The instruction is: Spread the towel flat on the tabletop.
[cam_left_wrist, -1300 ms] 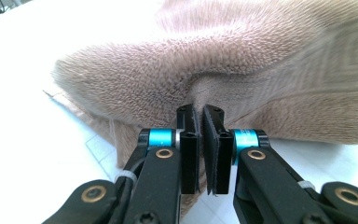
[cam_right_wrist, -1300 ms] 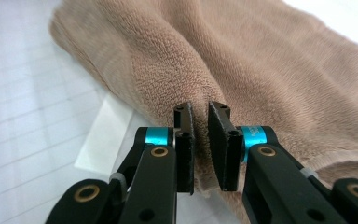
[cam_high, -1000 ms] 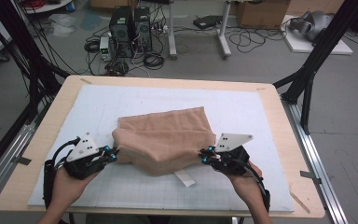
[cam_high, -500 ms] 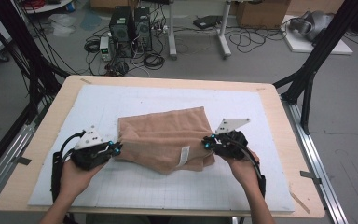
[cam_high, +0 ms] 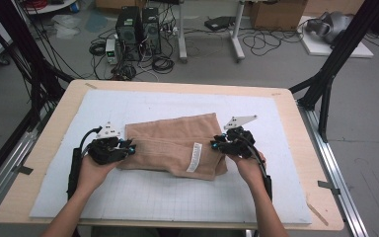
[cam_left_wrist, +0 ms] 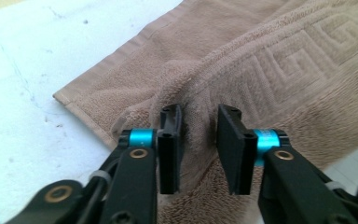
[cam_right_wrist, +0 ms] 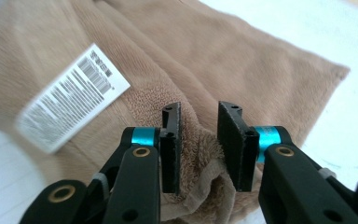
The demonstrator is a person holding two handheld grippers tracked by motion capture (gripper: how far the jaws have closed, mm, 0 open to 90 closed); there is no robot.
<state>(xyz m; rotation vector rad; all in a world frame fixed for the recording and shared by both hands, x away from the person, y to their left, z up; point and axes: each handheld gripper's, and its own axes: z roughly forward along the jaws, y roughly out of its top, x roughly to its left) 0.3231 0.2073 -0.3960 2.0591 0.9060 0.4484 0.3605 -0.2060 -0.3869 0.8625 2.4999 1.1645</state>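
Tan folded towel [cam_high: 172, 145] lies mid-table [cam_high: 286, 106] between our two hand-held grippers.
Left hand-held gripper [cam_high: 128, 146] and right hand-held gripper [cam_high: 213, 144] have just been opening, towel folds loose between their jaws; the white barcode label [cam_high: 194, 157] is unreadable.

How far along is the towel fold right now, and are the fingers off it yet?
Done: the tan towel lies folded over on the white mat, care label on top. In hand: the left gripper and right gripper sit at its two ends; their jaws have just been opening, a ridge of cloth between the fingers, apparently unpinched. Left: pull clear, then probably another fold, since the bundle looks loose.
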